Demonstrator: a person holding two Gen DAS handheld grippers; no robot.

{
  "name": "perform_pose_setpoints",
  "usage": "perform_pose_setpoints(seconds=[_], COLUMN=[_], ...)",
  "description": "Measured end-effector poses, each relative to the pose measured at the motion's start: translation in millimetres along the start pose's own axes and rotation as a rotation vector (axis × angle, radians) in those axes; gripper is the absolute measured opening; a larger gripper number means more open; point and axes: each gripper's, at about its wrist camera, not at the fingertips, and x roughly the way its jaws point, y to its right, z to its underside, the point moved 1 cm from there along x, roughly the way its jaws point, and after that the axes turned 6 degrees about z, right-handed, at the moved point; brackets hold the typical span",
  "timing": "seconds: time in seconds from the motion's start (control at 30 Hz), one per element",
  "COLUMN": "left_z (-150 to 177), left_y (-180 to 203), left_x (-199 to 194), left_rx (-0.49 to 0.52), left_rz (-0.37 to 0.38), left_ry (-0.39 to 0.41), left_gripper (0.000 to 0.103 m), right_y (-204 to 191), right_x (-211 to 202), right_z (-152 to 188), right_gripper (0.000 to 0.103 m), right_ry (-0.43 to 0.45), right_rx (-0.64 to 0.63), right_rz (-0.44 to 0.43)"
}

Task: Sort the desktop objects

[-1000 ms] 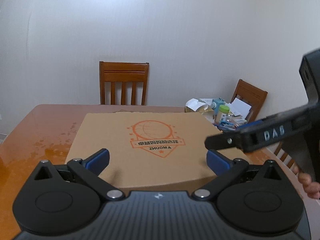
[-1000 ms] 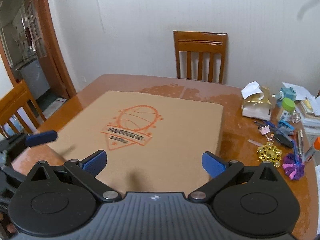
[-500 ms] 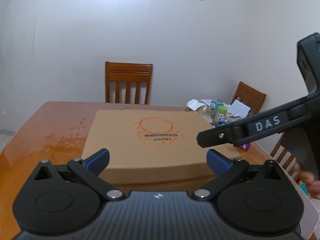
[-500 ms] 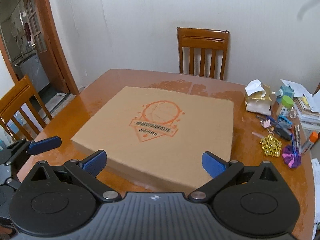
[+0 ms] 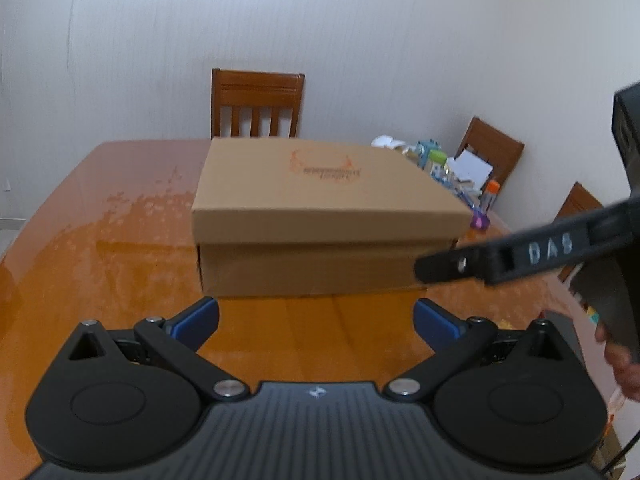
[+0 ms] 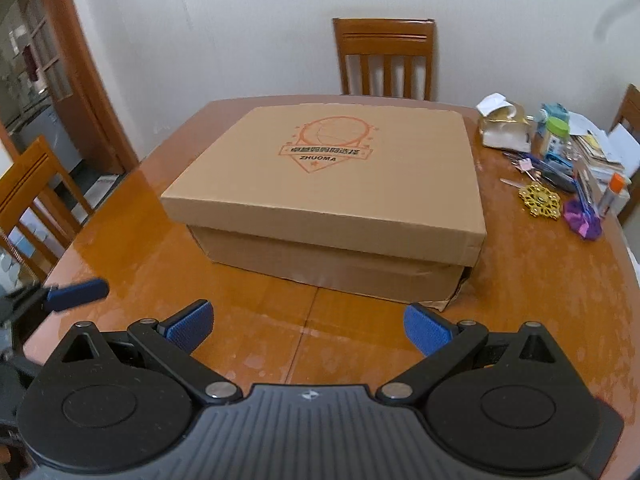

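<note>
Left hand-held gripper (image 5: 316, 314): left wrist view; blue pads spread wide, nothing between them, hovering over bare tabletop (image 5: 120, 264) short of the box.
Right hand-held gripper (image 5: 500, 264): crosses the right side of this view (blurred), white letters "DAS" on its black finger; a hand (image 5: 622, 360) shows at the frame edge below it.
Cardboard box (image 5: 320, 216): lidded, resting on the tabletop straight ahead; orange emblem on the lid, its writing too smeared to read here.
Clutter (image 5: 460, 176): beyond the box's right edge, small and partly hidden by it.
Right hand-held gripper, own view (image 6: 308, 326): pads wide apart, empty, above the tabletop near the box's front.
Box lid print (image 6: 328, 148): orange badge, a line of characters I cannot read, then "ZHUOMA".
Right of the box: crumpled paper bag (image 6: 502, 124), green-capped bottle (image 6: 556, 136), pens (image 6: 552, 172), gold snowflake ornament (image 6: 538, 200), purple object (image 6: 582, 220).
Left hand-held gripper's blue pad (image 6: 76, 292): low at left.
Chair (image 6: 386, 56): behind the far edge.
</note>
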Motion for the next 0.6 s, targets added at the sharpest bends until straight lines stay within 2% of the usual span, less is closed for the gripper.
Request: perform_pose_setpoints(seconds=[0.3,0.6], left_z=[10,-5], left_y=[-25,-36], left_x=[-13,1], left_rx=[-0.001,-0.026], left_rz=[0.009,0.002], left_ry=[0.025,0.094], left_gripper=[0.103,0.103], right_y=[-16,-22], right_x=[-1,4], right_z=[-6,-43], right_gripper=[0.103,0.103], right_ry=[0.069,0.129], right_rx=[0.017,-0.019], right_rz=[0.049,0.094])
